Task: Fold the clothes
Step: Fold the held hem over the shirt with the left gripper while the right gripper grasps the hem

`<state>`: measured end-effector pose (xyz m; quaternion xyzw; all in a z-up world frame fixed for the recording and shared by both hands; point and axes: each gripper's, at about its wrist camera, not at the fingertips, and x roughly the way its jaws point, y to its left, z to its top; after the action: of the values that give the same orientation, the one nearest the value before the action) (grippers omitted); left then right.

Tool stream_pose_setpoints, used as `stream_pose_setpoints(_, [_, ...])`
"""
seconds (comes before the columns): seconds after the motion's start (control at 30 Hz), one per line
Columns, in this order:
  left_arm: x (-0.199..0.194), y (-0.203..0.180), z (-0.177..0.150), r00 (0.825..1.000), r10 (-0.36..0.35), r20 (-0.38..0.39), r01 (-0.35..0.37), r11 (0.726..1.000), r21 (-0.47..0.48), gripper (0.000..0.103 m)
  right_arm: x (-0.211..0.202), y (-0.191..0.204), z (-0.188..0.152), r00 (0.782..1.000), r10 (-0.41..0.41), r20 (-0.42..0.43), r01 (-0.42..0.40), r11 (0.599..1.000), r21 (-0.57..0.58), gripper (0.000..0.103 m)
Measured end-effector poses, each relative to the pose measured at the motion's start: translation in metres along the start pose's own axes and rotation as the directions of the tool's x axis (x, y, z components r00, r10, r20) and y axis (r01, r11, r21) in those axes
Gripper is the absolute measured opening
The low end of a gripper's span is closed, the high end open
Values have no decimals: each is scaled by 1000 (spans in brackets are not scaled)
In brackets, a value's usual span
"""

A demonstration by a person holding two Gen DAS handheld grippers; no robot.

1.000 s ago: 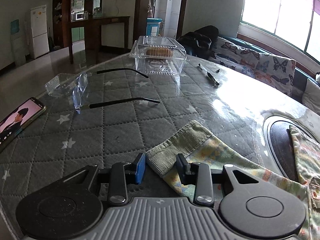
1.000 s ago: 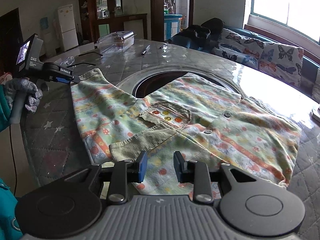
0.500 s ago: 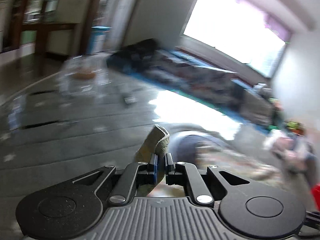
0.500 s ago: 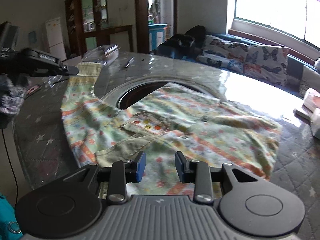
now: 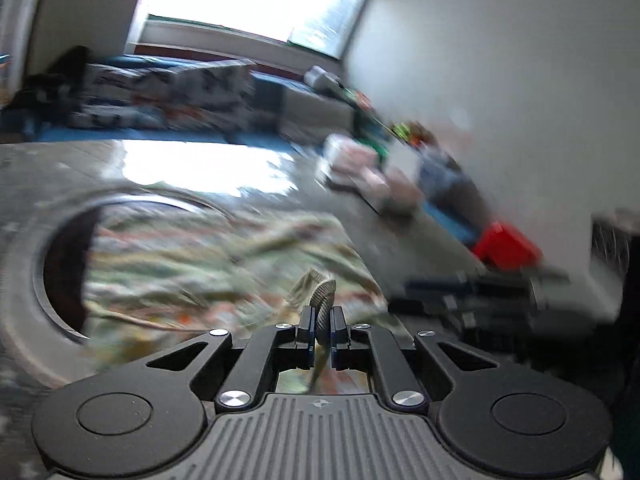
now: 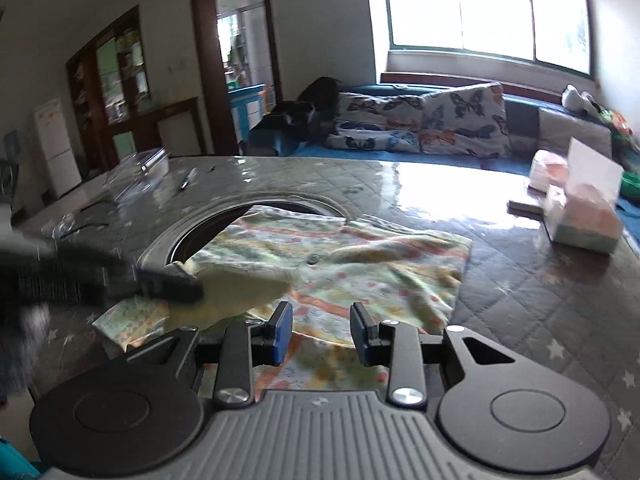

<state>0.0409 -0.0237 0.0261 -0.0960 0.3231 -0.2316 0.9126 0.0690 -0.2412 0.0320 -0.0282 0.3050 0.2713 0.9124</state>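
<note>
We see a round desk [image 6: 520, 280] covered in grey quilted, star-printed cloth under a glossy clear sheet, and we place everything against the dark round opening [image 6: 224, 224] set in its middle. The pale green child's shirt [image 6: 360, 268], printed with orange stripes and small motifs, lies spread on the desk from the near rim of that opening towards us, part of it overhanging the hole. Beyond the opening stretches a blue window bench with butterfly-print cushions [image 6: 424, 124]. To the right of the opening, well apart from it, stand pink and white tissue packs [image 6: 580, 216]. To its far left lies a clear plastic box [image 6: 148, 164].

Our left gripper [image 5: 321, 330] has its jaws clamped together on a ribbed olive cuff [image 5: 323, 296] of the shirt, which sticks up between them; in the right wrist view this gripper is a dark blur just near-left of the opening, with the sleeve drawn over the shirt's body. Our right gripper [image 6: 322, 334] hangs over the shirt's near edge, on our side of the opening, its jaws apart with nothing pinched between them.
</note>
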Motion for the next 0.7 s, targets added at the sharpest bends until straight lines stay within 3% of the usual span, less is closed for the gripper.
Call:
stream_pose_setpoints(0.17, [16, -11, -18, 995, -6, -98, 12, 998, 68, 17, 10, -6, -4, 999, 28, -42, -27, 999, 38, 31])
stream_pose_setpoints(0.3, [9, 1, -22, 995, 7, -100, 1, 997, 82, 38, 24, 0, -11, 995, 51, -86, -48, 998, 41, 31])
stream_pose_setpoints(0.37, [4, 10, -20, 996, 26, -87, -18, 996, 82, 38, 32, 3, -14, 992, 63, -112, -58, 997, 48, 31])
stream_pose_setpoints(0.53, [-19, 47, -14, 990, 140, -29, -139, 990, 34, 43, 48, 6, -22, 984, 73, -161, -65, 996, 55, 31])
stream_pose_setpoints(0.7, [-39, 86, -13, 964, 266, 2, -266, 963, -35, 43, 59, 10, -28, 979, 73, -192, -62, 996, 66, 30])
